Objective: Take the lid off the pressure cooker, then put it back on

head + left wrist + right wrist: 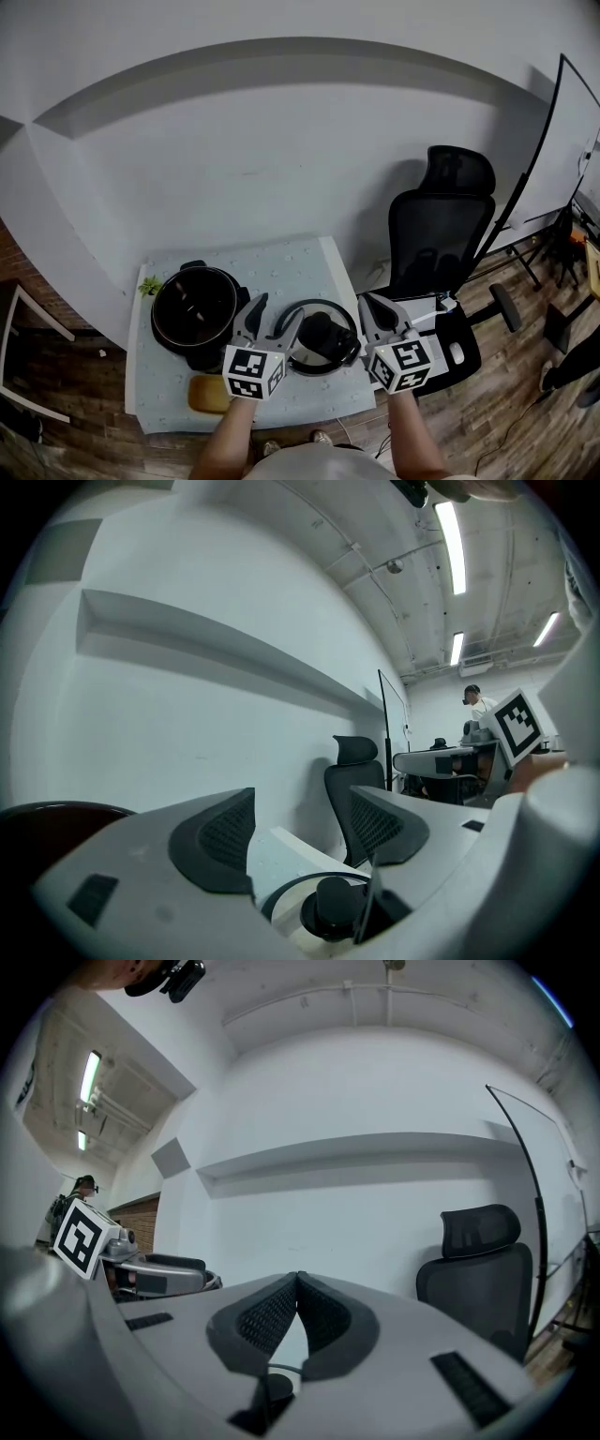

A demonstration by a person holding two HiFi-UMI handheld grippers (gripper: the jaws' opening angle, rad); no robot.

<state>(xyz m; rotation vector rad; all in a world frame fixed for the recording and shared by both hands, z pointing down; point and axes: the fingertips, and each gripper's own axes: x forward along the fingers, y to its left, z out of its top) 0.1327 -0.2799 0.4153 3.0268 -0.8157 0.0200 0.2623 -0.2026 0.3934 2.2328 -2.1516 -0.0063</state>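
Observation:
The black pressure cooker pot [195,309] stands with no lid on it at the left of the cloth-covered table [309,262]. Its lid [321,337] lies flat on the table to the pot's right, its black knob [319,328] pointing up. My left gripper [278,307] is open just left of the lid, at its rim. In the left gripper view the jaws [300,803] stand apart with nothing between the pads, and the knob [336,902] shows below them. My right gripper [367,302] is shut on nothing at the lid's right; its pads [281,1312] meet.
A black office chair [436,234] stands right of the table, close to my right gripper. A tan block [208,394] lies at the table's front edge and a small green plant [148,286] at its left. A whiteboard [567,141] leans at the far right. A person [478,705] stands far off.

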